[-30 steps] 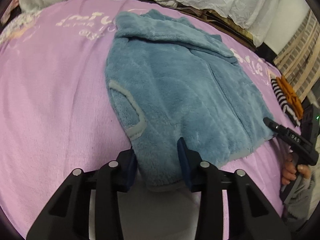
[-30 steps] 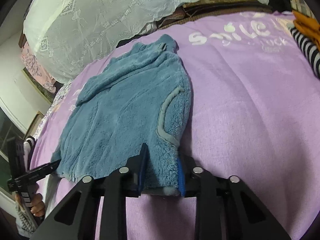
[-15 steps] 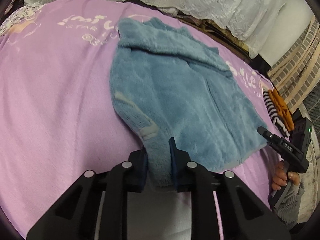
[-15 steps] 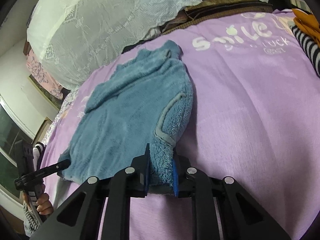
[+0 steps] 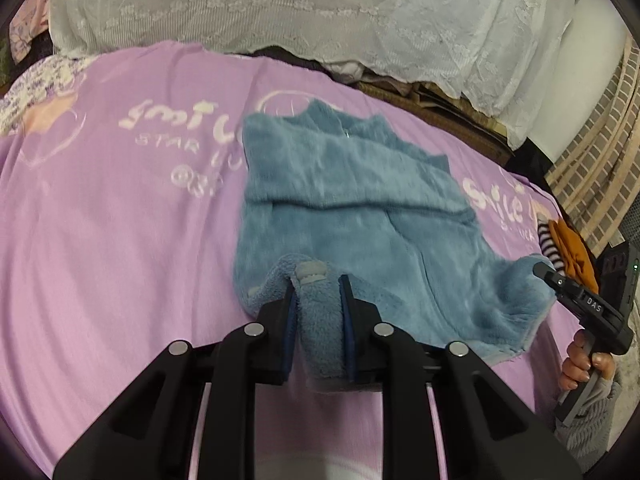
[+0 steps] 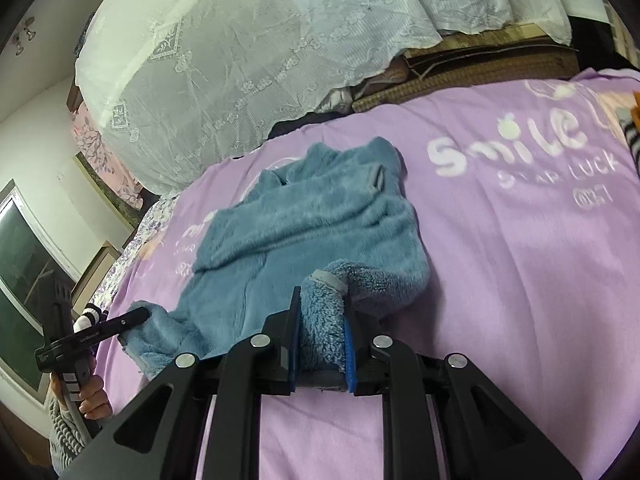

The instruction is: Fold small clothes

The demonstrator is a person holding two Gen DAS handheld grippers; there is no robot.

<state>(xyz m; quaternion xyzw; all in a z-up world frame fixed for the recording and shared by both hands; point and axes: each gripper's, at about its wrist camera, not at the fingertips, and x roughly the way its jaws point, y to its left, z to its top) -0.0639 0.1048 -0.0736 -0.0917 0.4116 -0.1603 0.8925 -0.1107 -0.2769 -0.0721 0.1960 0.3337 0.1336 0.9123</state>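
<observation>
A blue fleece jacket [image 5: 352, 200] lies on the purple blanket [image 5: 120, 240], collar at the far end. My left gripper [image 5: 319, 286] is shut on the near left hem corner, which stands lifted and curled, grey trim showing on top. In the right wrist view, my right gripper [image 6: 321, 298] is shut on the other hem corner of the jacket [image 6: 320, 216], also raised off the blanket [image 6: 520, 280]. Each view shows the other gripper at the hem's far corner: the right gripper [image 5: 550, 274] and the left gripper [image 6: 140, 314], each held by a hand.
Bedding under a white lace cover [image 5: 320, 12] is piled behind the blanket. Striped and orange clothes [image 5: 568, 244] lie at the blanket's right end, by a brick wall [image 5: 592, 168]. A window [image 6: 24, 272] is on the left side of the right wrist view.
Both grippers closed on the jacket's bottom hem, then rose with it. The hem corners now hang lifted off the blanket and the lower part of the jacket is bunched up.
</observation>
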